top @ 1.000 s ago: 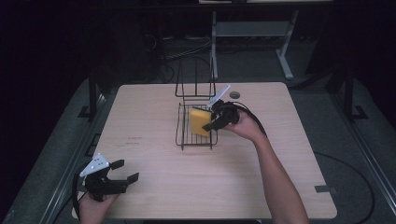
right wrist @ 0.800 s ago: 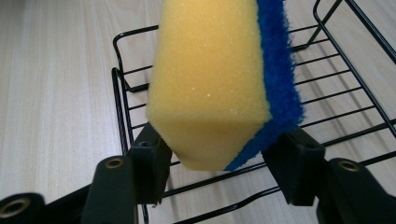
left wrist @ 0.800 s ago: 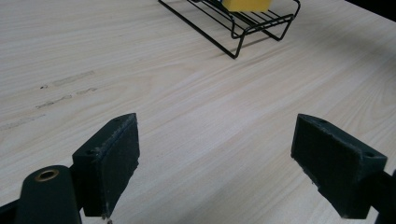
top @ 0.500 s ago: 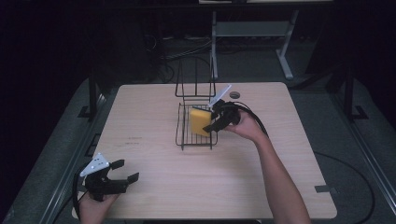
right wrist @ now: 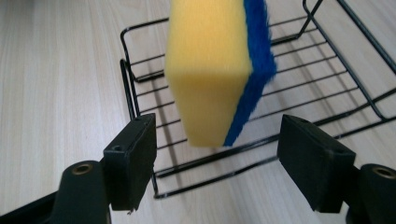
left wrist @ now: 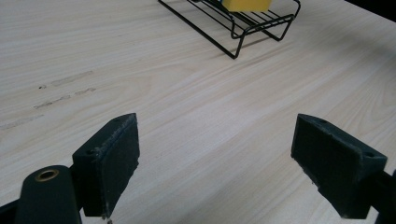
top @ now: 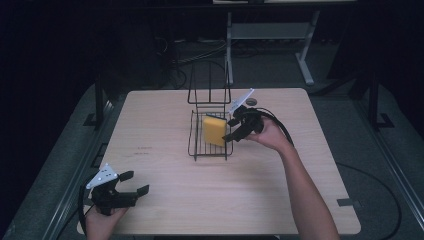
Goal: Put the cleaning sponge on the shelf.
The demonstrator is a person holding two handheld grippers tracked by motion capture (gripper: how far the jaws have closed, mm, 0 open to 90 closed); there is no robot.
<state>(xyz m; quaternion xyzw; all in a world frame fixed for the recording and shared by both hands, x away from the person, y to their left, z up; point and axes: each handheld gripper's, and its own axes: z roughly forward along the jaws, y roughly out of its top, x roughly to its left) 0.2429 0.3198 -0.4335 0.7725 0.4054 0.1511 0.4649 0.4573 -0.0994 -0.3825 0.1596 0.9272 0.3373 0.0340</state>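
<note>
Right hand-held gripper (right wrist: pixel 217 161) has just been opening, and its jaws now stand wide with the yellow rectangular sponge with a blue scouring face (right wrist: pixel 215 70) between them but untouched. That sponge stands on edge in the black wire rack (top: pixel 210 132) just past bench (top: pixel 250 185) centre, toward twelve o'clock. Left hand-held gripper (top: pixel 136 184), also wide and holding nothing, hovers near the seven o'clock corner.
</note>
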